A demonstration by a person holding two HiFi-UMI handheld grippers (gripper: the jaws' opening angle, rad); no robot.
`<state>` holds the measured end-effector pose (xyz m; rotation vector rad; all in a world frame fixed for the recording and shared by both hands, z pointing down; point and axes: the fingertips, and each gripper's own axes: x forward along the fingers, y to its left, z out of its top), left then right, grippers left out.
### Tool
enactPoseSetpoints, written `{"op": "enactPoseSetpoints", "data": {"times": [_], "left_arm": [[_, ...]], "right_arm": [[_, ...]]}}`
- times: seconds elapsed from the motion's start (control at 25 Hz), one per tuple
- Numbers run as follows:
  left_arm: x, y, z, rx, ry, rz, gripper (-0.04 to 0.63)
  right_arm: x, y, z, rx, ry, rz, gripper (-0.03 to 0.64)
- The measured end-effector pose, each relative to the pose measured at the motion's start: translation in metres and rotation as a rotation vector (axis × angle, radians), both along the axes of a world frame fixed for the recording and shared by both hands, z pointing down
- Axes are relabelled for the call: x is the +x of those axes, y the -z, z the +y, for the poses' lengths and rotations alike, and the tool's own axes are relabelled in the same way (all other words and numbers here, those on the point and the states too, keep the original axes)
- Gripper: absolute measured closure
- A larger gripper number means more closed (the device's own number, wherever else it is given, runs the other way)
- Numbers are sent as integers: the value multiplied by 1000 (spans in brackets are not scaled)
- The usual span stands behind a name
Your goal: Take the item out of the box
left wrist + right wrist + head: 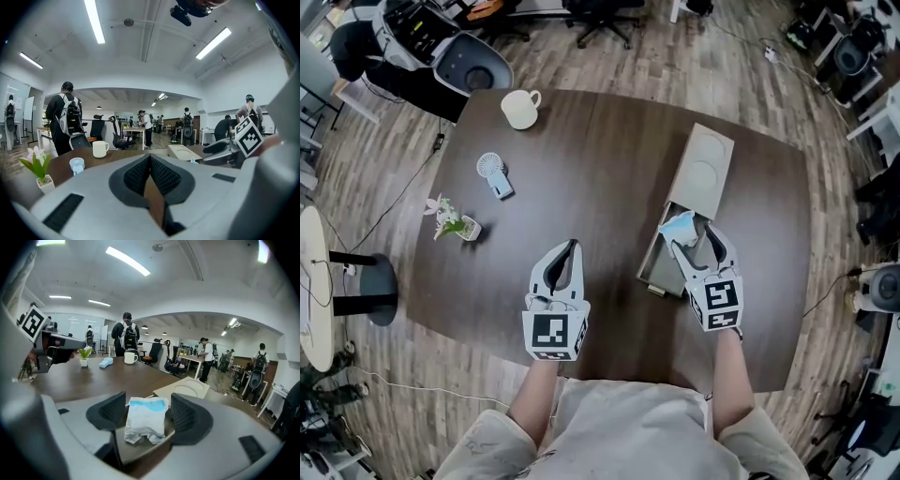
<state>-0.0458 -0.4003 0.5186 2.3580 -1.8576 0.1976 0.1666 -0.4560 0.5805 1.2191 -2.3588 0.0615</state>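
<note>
The right claw (149, 411) gapes around the packet (145, 422) in the box (653, 255); best to clench squarely on its middle, then lift straight up.

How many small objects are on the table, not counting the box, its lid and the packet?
3: a white mug at the far edge, a small fan nearer, a potted flower left of it. None seems hidden.

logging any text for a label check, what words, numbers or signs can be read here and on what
No readable words or numbers anywhere.
left marker cube, right marker cube: black-and-white square patterns only, no letters.
white-and-blue packet: no print can be made out.
box lid: a circle outline, no text.
mug: blank.
</note>
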Motion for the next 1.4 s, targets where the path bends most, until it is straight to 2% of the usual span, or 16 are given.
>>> {"op": "enactPoseSetpoints", "data": {"times": [0.4, 0.6, 0.76, 0.92, 1.12, 1.4], "left_arm": [[9, -32, 0, -87, -16, 11, 594], [14, -35, -3, -94, -26, 13, 594], [16, -38, -5, -101, -33, 13, 594], [18, -40, -5, -104, -37, 14, 594], [17, -38, -5, -102, -38, 14, 594], [18, -38, -5, -99, -40, 13, 594]], "right_arm": [[-15, -58, -7, -164, 77, 172, 209], [-11, -79, -9, -254, 42, 208, 209], [-8, -87, -9, -250, 39, 268, 231], [-7, -88, -9, -254, 38, 268, 238], [-2, -87, -12, -234, 15, 297, 290], [10, -82, -21, -214, -38, 295, 463]]}}
